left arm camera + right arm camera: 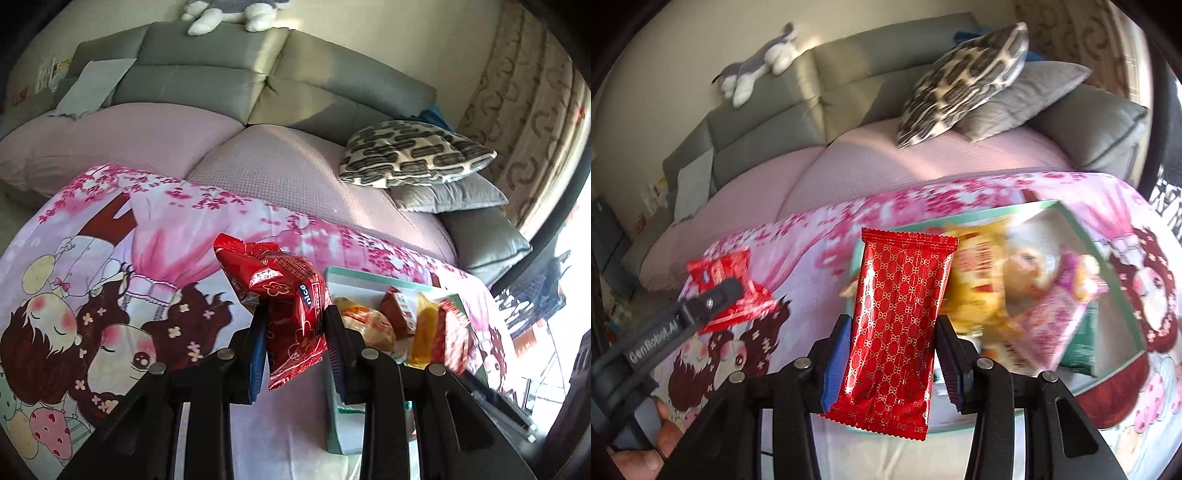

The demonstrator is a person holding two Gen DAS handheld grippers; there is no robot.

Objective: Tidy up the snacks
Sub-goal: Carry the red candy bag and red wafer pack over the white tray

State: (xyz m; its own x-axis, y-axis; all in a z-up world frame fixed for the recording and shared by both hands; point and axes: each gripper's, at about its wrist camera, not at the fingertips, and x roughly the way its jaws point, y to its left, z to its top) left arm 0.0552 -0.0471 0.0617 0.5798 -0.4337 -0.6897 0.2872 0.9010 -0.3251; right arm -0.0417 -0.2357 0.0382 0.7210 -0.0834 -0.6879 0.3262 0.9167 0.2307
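Right wrist, patterned red packet clamped

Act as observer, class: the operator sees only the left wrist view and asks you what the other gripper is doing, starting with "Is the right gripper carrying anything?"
Observer: Yes. The right gripper is shut on a red patterned packet, held upright between its fingers.
Operator: My view shows a teal box with a few snacks. Is there more in it?
Observer: The right wrist view shows the teal box also holds a pink packet and a dark green one.
Operator: Can you see my left gripper from there?
Observer: Yes, the left gripper comes in from the left, shut on a red snack packet, off to the left of the box.
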